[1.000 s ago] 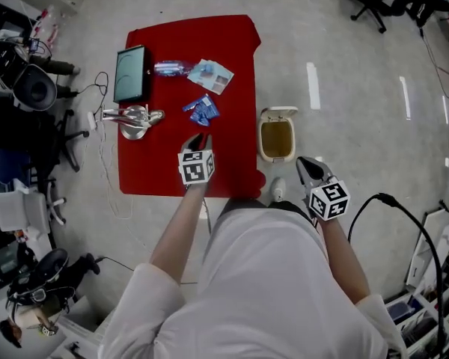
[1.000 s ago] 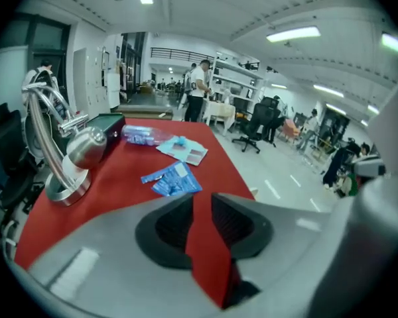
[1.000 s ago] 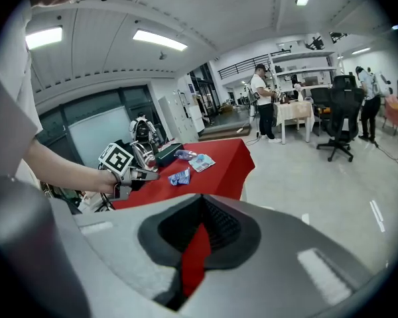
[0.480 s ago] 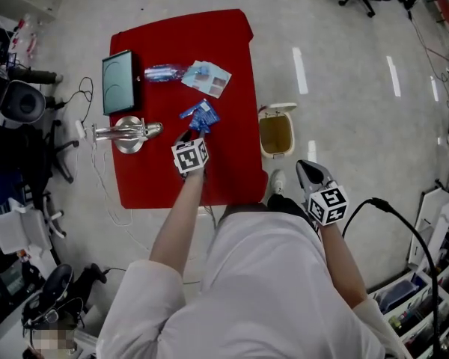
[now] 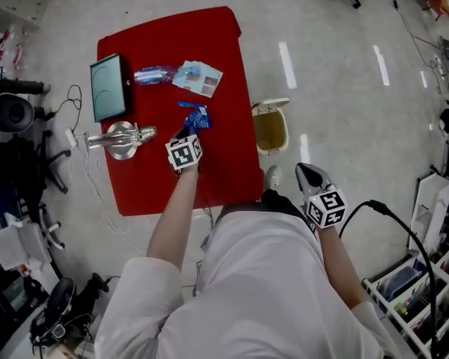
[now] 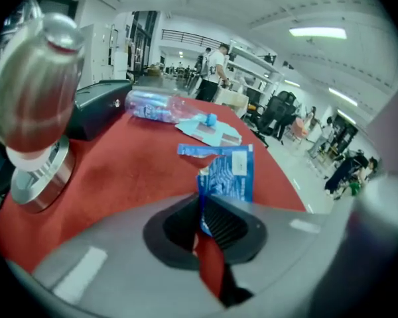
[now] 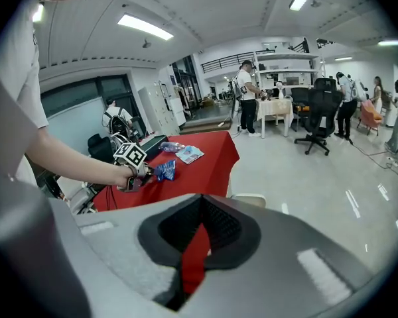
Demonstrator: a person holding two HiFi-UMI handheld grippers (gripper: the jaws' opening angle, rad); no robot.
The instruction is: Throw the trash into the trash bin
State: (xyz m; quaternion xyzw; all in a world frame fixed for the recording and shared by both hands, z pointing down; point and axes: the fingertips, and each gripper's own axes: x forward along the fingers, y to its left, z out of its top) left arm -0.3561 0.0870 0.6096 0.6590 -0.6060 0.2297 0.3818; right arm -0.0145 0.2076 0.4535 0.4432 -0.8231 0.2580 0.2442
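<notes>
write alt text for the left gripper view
The left gripper, its jaws just closed, pinches a blue wrapper over a red tablecloth. Behind lie a plastic bottle and a paper packet.

Worktop [image 5: 224, 163]: red cloth over the whole top, standing on a grey floor [image 5: 344, 88]. Far left corner: dark flat case [image 5: 108, 87]. Just beside it, a clear plastic bottle [image 5: 151, 75] on its side, its end up against a pale blue packet [image 5: 198, 78]. Left edge, nearer: shiny steel jug [image 5: 122, 137]. Middle: blue wrapper [image 5: 197, 115], pinched in the left claw [image 5: 188, 129]; can't tell if it touches the cloth. On the floor just beside the right edge: trash bin [image 5: 272, 129], lid up.
</notes>
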